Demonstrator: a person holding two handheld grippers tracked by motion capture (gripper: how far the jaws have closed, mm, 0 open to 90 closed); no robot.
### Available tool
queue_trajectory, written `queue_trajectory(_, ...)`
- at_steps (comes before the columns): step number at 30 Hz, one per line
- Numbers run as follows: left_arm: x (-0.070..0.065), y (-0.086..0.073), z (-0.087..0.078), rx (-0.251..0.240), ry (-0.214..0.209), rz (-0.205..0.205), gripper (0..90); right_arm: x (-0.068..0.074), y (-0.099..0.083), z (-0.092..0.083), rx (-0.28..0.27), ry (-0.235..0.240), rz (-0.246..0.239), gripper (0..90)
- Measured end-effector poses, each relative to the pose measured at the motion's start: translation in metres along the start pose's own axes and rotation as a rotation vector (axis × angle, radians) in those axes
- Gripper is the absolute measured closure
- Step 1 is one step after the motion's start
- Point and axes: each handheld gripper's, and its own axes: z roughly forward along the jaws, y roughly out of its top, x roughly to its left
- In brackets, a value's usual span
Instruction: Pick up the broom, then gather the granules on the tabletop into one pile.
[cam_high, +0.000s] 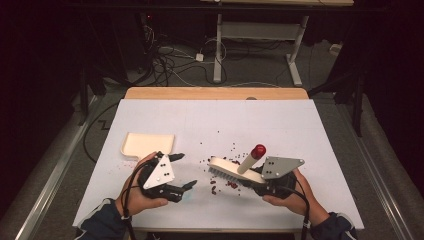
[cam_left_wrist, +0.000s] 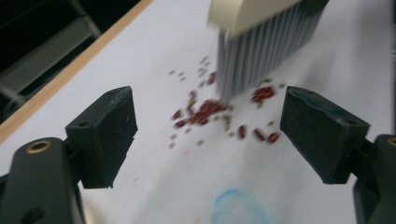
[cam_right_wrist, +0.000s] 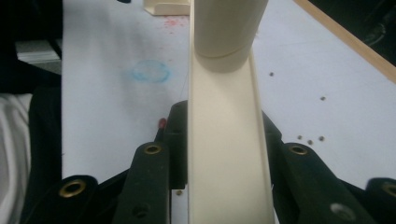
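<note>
A cream hand brush (cam_high: 235, 172) with grey bristles and a red-tipped handle (cam_high: 258, 150) stands on the white table, and my right gripper (cam_high: 256, 183) is shut on its back. In the right gripper view the cream brush back (cam_right_wrist: 229, 140) runs up between the two jaws. Several red beans (cam_high: 220, 185) lie scattered under and around the bristles. My left gripper (cam_high: 186, 171) is open and holds nothing, its jaws pointing right at the beans (cam_left_wrist: 205, 109) and the brush bristles (cam_left_wrist: 261, 51). A cream dustpan (cam_high: 147, 144) lies just behind the left hand.
A faint blue smear (cam_left_wrist: 238, 207) marks the white sheet near the left jaws. The table's wooden far edge (cam_high: 215, 93) lies beyond the sheet, and past it stand desk legs and cables on the floor. Stray beans (cam_right_wrist: 310, 140) dot the sheet to the right.
</note>
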Motion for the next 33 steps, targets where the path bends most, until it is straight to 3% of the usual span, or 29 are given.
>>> queue_trajectory(1, 0.0, 0.0, 0.0, 0.0, 0.0, 0.0, 17.9, -0.002, 0.0, -0.001, -0.003, -0.005, 0.008, 68.1)
queue_trajectory(5, 0.009, -0.025, -0.012, 0.033, 0.093, -0.06, 17.9, -0.014, -0.001, -0.003, -0.007, -0.072, 0.046, 68.1)
queue_trajectory(15, 0.014, -0.069, -0.03, 0.099, 0.199, -0.166, 17.9, -0.043, -0.006, -0.006, -0.016, -0.194, 0.099, 68.2)
queue_trajectory(20, 0.015, -0.073, -0.026, 0.127, 0.198, -0.167, 17.9, -0.056, -0.008, -0.006, -0.015, -0.242, 0.113, 68.2)
queue_trajectory(24, 0.011, -0.073, -0.025, 0.137, 0.191, -0.155, 17.9, -0.075, -0.01, -0.003, -0.013, -0.283, 0.134, 68.2)
queue_trajectory(25, 0.01, -0.073, -0.025, 0.136, 0.191, -0.154, 17.9, -0.085, -0.01, 0.0, -0.008, -0.3, 0.138, 68.2)
queue_trajectory(26, 0.01, -0.073, -0.025, 0.133, 0.189, -0.156, 17.9, -0.085, -0.01, 0.0, -0.008, -0.3, 0.138, 68.2)
queue_trajectory(30, 0.01, -0.074, -0.022, 0.151, 0.182, -0.154, 17.9, -0.109, -0.009, 0.018, 0.03, -0.356, 0.142, 68.2)
queue_trajectory(33, 0.011, -0.074, -0.019, 0.15, 0.177, -0.151, 17.9, -0.12, -0.006, 0.029, 0.062, -0.363, 0.129, 68.2)
